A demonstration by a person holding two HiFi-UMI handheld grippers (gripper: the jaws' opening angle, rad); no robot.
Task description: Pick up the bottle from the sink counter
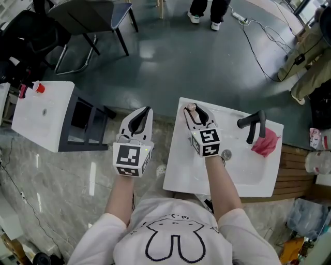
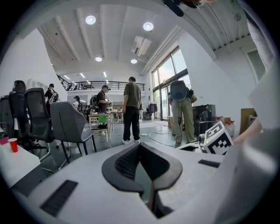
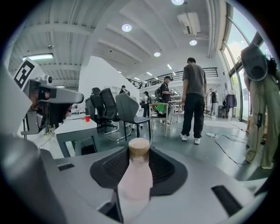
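Observation:
A small pale-pink bottle (image 1: 192, 107) with a tan cap stands at the far left corner of the white sink counter (image 1: 181, 171). My right gripper (image 1: 195, 107) reaches over that corner with one jaw on each side of the bottle. In the right gripper view the bottle (image 3: 136, 175) fills the gap between the dark pads (image 3: 164, 168), and my right gripper (image 3: 139, 153) is shut on it. My left gripper (image 1: 146, 109) hangs over the floor to the left of the counter. It holds nothing, and its tips meet in the left gripper view (image 2: 139, 145).
A black faucet (image 1: 253, 124) and a pink cloth (image 1: 265, 142) sit at the counter's far right, past the basin drain (image 1: 226, 154). A white table (image 1: 41, 116) with a red cup (image 1: 39, 88) stands to the left. Chairs (image 1: 93, 15), a person's feet (image 1: 204, 18) and cables lie beyond.

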